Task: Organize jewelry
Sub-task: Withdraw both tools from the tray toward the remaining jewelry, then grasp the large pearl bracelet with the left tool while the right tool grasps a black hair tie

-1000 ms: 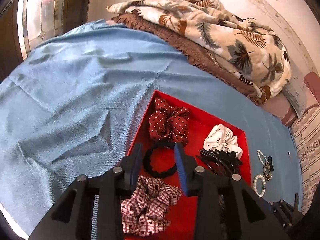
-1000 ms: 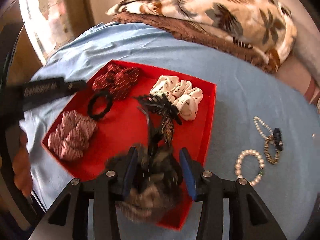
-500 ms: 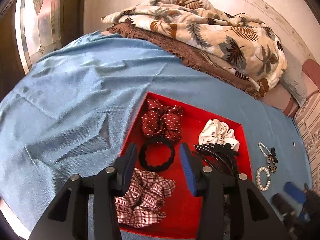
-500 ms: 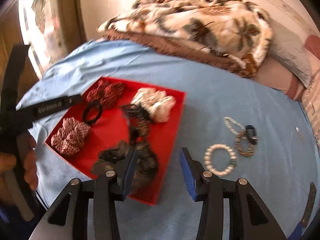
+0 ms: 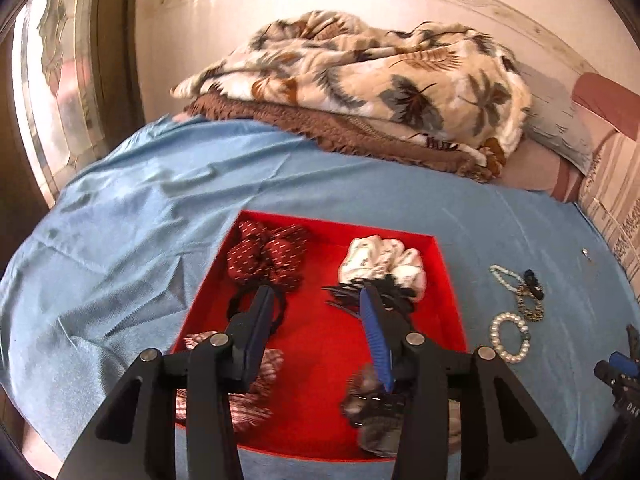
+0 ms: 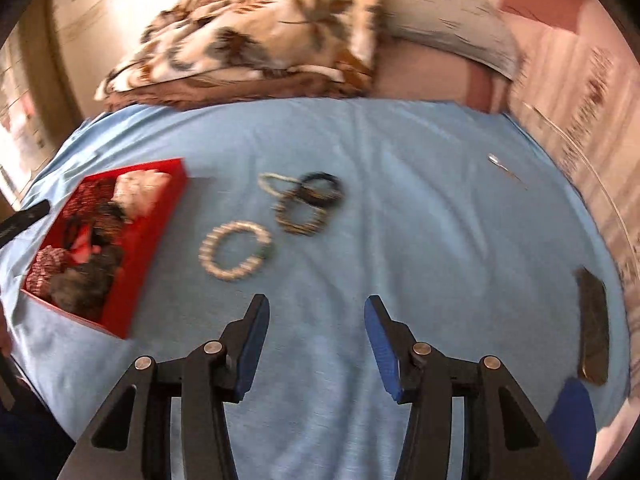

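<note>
**Operator:** Four bracelets are left outside the tray, as far as I can count through the blur. In my right wrist view the pearl bracelet (image 6: 236, 251) lies flat on the blue bed sheet (image 6: 400, 220), above and left of my right gripper (image 6: 316, 346), with the other three (image 6: 304, 200) overlapping just beyond it.

**Partner:** And the tray?

**Operator:** The red tray (image 6: 138, 248) sits at the left edge of that frame, beside the pearls but not touching them.

**Partner:** Which gripper is nearer?

**Operator:** The right, I'd say. Its jaws have just been opening, stand about half apart and hold nothing.

**Partner:** The left?

**Operator:** My left gripper (image 5: 320, 334) hovers over the tray, jaws just opened partway, nothing between them; the hair ties (image 5: 266, 258) lie below.
</note>
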A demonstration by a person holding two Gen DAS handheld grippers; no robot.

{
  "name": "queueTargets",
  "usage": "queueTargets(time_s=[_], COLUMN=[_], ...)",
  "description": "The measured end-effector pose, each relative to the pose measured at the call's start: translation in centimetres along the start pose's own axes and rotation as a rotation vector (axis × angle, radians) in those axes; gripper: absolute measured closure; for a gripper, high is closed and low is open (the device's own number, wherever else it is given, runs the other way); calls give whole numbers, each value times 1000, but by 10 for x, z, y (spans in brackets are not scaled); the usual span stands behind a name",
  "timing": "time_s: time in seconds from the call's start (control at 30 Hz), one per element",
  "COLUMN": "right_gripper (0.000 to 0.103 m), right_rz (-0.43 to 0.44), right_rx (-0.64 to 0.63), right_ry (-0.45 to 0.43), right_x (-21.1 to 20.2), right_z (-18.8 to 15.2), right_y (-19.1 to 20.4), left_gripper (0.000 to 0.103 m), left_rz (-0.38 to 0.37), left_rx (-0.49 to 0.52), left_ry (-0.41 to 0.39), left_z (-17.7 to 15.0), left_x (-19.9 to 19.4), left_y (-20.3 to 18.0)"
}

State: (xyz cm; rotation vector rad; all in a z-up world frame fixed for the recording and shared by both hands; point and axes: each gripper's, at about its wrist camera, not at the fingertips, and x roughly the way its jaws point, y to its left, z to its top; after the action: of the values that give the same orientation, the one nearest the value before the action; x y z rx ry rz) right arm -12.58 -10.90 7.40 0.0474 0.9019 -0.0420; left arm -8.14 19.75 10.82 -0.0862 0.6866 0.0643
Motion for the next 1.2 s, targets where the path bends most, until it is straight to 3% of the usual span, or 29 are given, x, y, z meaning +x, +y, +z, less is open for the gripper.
queueTargets(time_s=[0.13, 0.3, 0.43, 0.63, 0.87, 0.93, 0.97, 1.2], right_gripper=[49, 49, 49, 49, 51, 72, 75, 75], right_rz=[-3, 45, 95, 172, 292, 306, 328, 374], right_rx=[40, 98, 129, 110, 101, 78, 73, 23], right_ry=[0, 13, 13, 4, 50, 42, 48, 79], right_x=[0, 15, 34, 64, 96, 105, 111, 154], right_z=[-5, 4, 16, 33, 65, 76, 82, 106], right_y=[-32, -57, -65, -67, -71, -70, -69, -57], left_gripper=[60, 60, 60, 59, 59, 59, 59, 59], left_rz=[-63, -159, -157, -226, -207, -191, -182, -138], left_rx=[43, 79, 163, 176, 287, 306, 309, 266], left_ry=[-22, 9, 5, 102, 190, 213, 221, 280], left_z=[-3, -9, -13, -18, -33, -36, -38, -32], left_x=[-16, -38, -46, -26, 7, 18, 23, 66], left_y=[-26, -64, -99, -140, -190, -199, -202, -203])
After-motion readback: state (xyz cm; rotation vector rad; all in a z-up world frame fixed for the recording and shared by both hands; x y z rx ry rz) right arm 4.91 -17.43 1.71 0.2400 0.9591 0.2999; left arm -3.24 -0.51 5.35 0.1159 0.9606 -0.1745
